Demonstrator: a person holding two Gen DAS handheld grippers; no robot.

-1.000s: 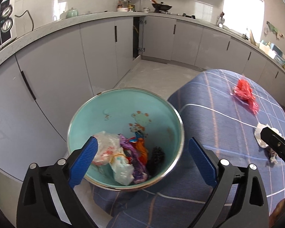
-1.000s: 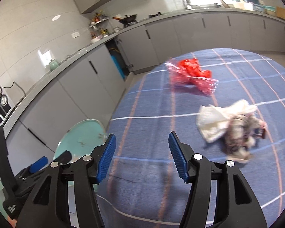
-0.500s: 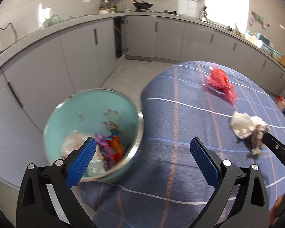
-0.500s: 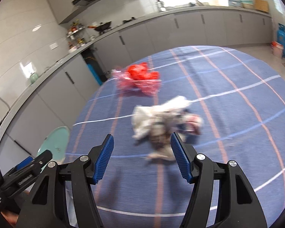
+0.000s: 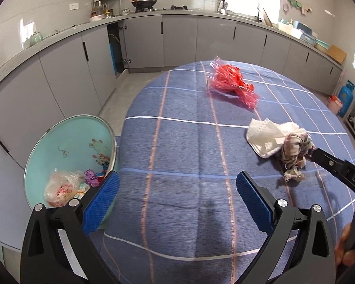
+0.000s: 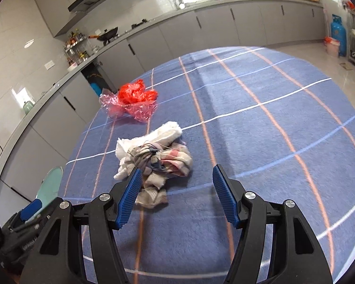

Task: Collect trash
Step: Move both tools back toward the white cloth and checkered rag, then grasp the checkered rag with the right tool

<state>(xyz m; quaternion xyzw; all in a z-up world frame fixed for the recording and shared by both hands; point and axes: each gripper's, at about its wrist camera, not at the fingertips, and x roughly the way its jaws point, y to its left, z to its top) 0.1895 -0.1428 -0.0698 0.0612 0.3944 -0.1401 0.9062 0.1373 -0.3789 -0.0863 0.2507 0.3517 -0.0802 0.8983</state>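
Observation:
A teal metal bowl (image 5: pixel 59 142) holding several crumpled wrappers sits at the table's left edge; its rim (image 6: pixel 50 182) also shows in the right wrist view. A white paper towel (image 5: pixel 267 135) (image 6: pixel 163 130) lies against a wadded checked rag (image 5: pixel 294 151) (image 6: pixel 163 161) on the blue checked tablecloth. Farther back lies red crumpled plastic (image 5: pixel 229 82) (image 6: pixel 135 97). My left gripper (image 5: pixel 177 196) is open over bare cloth, right of the bowl. My right gripper (image 6: pixel 175 191) is open with the rag just beyond its left fingertip, nothing pinched. Its finger (image 5: pixel 336 165) reaches in beside the rag.
The round table (image 6: pixel 272 118) is ringed by grey kitchen cabinets (image 5: pixel 177 40). A blue gas cylinder (image 6: pixel 338 33) and a shelf stand on the floor at the far right. A person's fingers (image 5: pixel 345 248) show at the lower right.
Both grippers swung right, away from the bowl. The bowl slid to the left edge of the left wrist view. The rag and towel came close under the right gripper.

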